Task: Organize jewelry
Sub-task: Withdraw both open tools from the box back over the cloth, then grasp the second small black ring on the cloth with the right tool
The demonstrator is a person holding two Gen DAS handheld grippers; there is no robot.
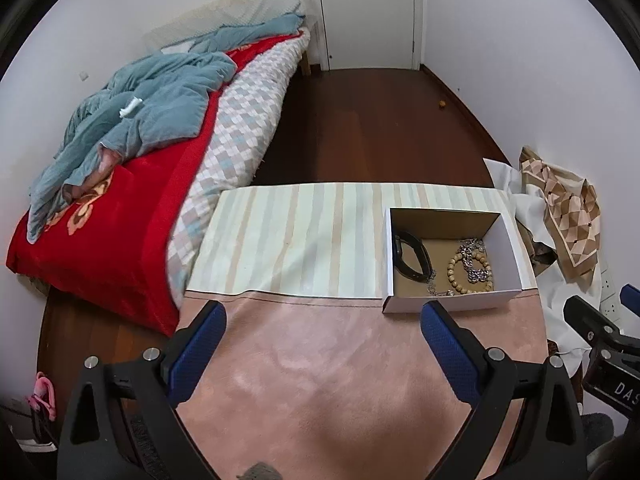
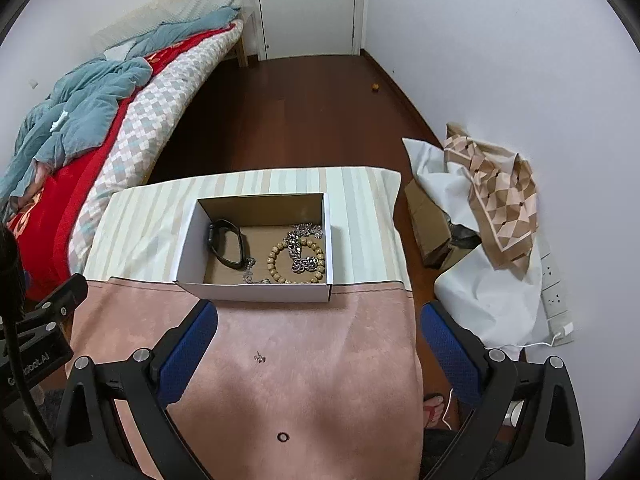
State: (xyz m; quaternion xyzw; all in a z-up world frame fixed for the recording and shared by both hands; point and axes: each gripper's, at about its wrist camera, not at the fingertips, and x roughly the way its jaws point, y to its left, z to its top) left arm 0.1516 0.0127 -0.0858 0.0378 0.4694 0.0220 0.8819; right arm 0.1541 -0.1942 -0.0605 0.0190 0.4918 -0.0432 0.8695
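Hovering with jaws wide apart and empty, the left hand-held gripper [image 1: 324, 334] and right hand-held gripper [image 2: 320, 334] are facing the white cardboard box [image 2: 256, 293] on the surface, which is holding a wooden bead bracelet [image 2: 297, 262], silver chain [image 2: 301, 252] and black band [image 2: 226, 246].

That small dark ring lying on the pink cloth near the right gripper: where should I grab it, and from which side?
Come straight down from above with the open right gripper. The ring lies flat on the pink cloth, so probably pinch across its outer rim, one finger each side. Nothing crowds it; the tiny metal piece lies apart, toward the box.
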